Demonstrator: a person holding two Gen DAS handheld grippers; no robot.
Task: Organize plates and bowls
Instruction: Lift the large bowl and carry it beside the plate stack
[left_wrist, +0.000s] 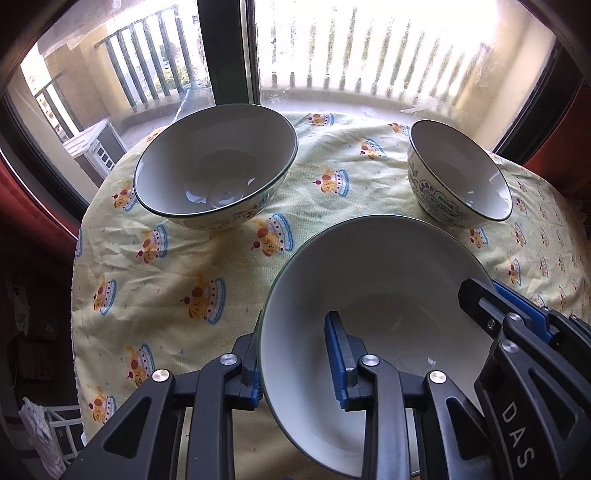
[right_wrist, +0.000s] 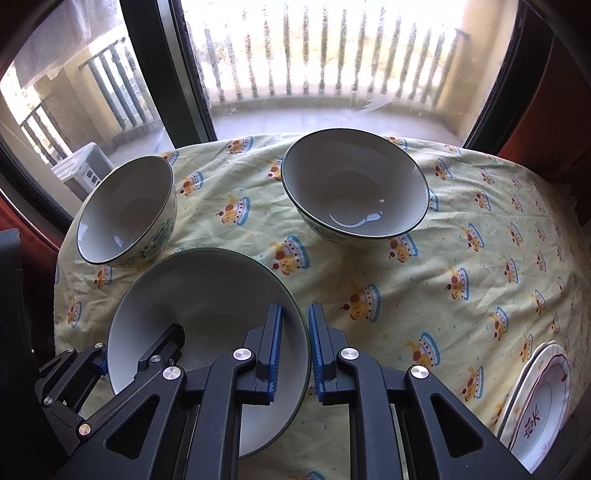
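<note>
A large white bowl with a dark rim (left_wrist: 373, 295) sits near the table's front, also in the right wrist view (right_wrist: 207, 295). My left gripper (left_wrist: 295, 354) straddles its left rim, one finger outside, one inside, with a wide gap between the pads. My right gripper (right_wrist: 295, 350) is closed on the bowl's right rim; it also shows in the left wrist view (left_wrist: 495, 306). Another large bowl (left_wrist: 216, 166) (right_wrist: 354, 184) and a smaller patterned bowl (left_wrist: 461, 173) (right_wrist: 125, 210) stand farther back.
The round table has a yellow patterned cloth (left_wrist: 184, 280). Stacked white plates with red trim (right_wrist: 539, 402) lie at the front right edge. A glass window and balcony railing (right_wrist: 314, 74) are behind the table.
</note>
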